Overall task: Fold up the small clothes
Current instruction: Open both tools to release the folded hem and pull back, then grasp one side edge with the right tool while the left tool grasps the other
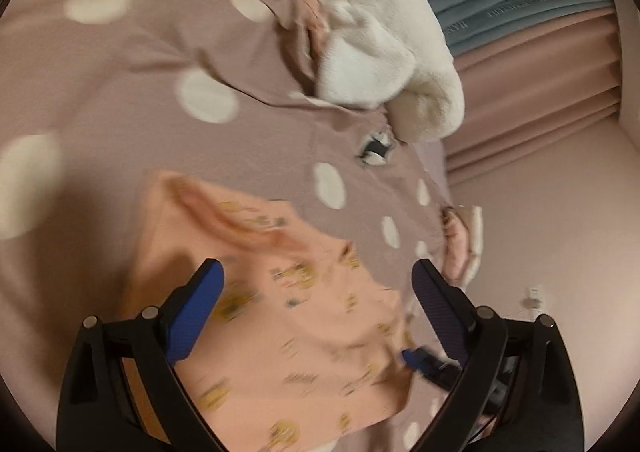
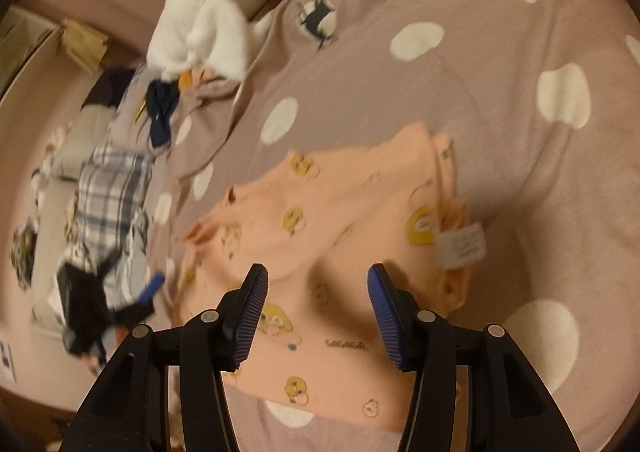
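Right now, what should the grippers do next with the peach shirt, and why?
Probably lower the right gripper and pinch the peach shirt near its edge. Both grippers are open and hold nothing, the left gripper hangs above it too, and the shirt lies rumpled on the dotted cover, not yet folded.

White plush toy [image 1: 372,32] on mauve spotted bedcover [image 1: 120,72], beside pleated pink curtain [image 1: 532,92].
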Demonstrator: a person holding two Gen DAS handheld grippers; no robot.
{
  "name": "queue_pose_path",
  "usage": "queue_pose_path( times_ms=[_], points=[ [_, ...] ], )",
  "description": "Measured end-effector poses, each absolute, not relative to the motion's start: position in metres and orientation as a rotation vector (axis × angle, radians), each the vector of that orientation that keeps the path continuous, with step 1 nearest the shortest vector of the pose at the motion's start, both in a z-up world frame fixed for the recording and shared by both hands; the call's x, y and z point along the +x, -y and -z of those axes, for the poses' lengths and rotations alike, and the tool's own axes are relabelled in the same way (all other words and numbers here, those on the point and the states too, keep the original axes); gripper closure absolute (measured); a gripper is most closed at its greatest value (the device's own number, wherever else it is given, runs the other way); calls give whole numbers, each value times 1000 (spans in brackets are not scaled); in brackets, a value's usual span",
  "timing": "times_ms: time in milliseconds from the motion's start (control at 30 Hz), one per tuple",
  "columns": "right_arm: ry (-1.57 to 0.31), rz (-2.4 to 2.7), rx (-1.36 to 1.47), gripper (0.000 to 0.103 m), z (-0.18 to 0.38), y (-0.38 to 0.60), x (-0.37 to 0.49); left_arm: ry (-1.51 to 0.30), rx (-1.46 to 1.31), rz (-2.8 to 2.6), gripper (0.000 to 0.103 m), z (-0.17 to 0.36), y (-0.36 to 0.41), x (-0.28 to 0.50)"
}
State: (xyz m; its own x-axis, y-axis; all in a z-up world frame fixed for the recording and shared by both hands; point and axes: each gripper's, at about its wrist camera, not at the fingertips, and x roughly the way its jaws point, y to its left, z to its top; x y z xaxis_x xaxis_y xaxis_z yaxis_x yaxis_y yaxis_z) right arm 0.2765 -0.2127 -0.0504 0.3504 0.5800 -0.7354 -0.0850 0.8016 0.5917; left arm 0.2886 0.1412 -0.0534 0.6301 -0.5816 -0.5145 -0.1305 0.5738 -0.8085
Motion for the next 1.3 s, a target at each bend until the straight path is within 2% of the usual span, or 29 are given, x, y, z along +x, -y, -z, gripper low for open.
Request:
queue_pose_path(
  times_ms=[200, 300, 400, 433, 500, 600, 700, 767, 967, 1133, 1300],
  points=[
    [-1158, -478, 479, 50, 61, 214, 281, -1011, -999, 228, 12, 96, -119, 348],
    [-1145, -483, 468, 50, 59, 220, 276, -919, -1071, 192, 11, 88, -131, 346],
    [-1130, -450, 423, 50, 55, 223, 265, -841, -1095, 213, 10, 64, -141, 332],
    [-1124, -426, 400, 50, 52, 225, 260, -843, -1083, 206, 6, 55, -142, 326],
    [-1122, -404, 392, 50, 50, 227, 252, -877, -1024, 208, 1, 40, -143, 312],
    [-1125, -397, 415, 47, 48, 233, 238, -998, -848, 168, 1, 26, -143, 281],
    [-1125, -371, 430, 43, 48, 240, 220, -1070, -764, 168, 1, 30, -146, 246],
    [-1137, -354, 452, 42, 50, 244, 206, -1089, -788, 156, 1, 37, -156, 216],
    [-1157, -352, 573, 31, 57, 248, 177, -1212, -823, 138, 1, 63, -161, 154],
    [-1200, -361, 620, 27, 70, 242, 166, -1196, -863, 210, 1, 73, -155, 131],
    [-1241, -374, 719, 27, 89, 240, 165, -1178, -978, 250, 1, 89, -150, 141]
  ],
)
